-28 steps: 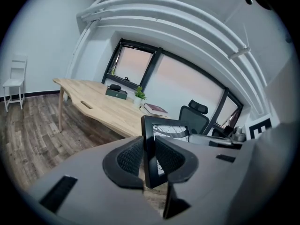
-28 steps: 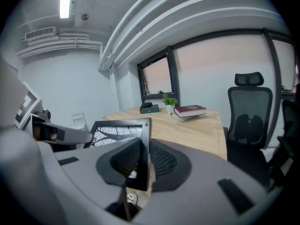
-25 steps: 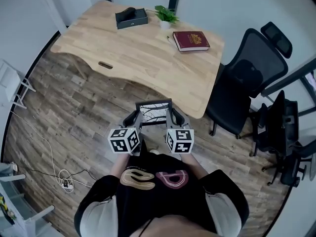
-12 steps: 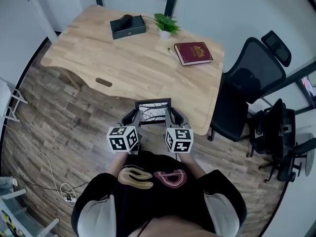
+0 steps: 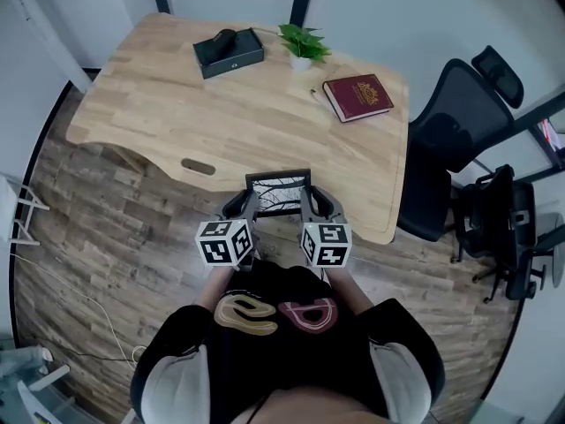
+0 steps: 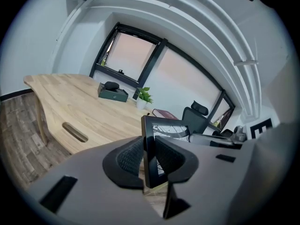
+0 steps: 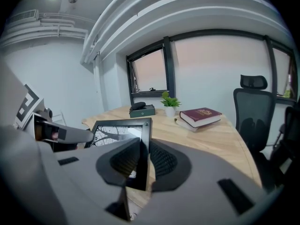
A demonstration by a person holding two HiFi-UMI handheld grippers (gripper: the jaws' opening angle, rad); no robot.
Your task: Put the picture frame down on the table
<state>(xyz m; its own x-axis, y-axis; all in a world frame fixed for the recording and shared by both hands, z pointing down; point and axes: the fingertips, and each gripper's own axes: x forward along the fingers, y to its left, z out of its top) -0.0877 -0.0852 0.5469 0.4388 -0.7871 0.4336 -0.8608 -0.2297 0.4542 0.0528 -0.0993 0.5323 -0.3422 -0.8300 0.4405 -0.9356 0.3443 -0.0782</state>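
Observation:
A black picture frame [image 5: 279, 193] with a branch picture is held in the air at the near edge of the wooden table [image 5: 177, 95]. My left gripper [image 5: 249, 207] is shut on the frame's left side; its dark edge [image 6: 150, 153] stands between the ribbed pads. On the frame's right side my right gripper [image 5: 309, 204] is shut, with that edge [image 7: 143, 153] clamped between its pads. The frame [image 7: 119, 130] leans over the table's front strip, above the wood.
On the table's far side lie a black box [image 5: 229, 51], a small potted plant [image 5: 302, 44] and a dark red book [image 5: 357, 97]. A black office chair [image 5: 459, 122] stands at the table's right end. A slot [image 5: 199, 167] is cut near the front edge.
The frame and both grippers have come forward toward the table; the frame now overlaps the table's front edge instead of hanging over the floor.

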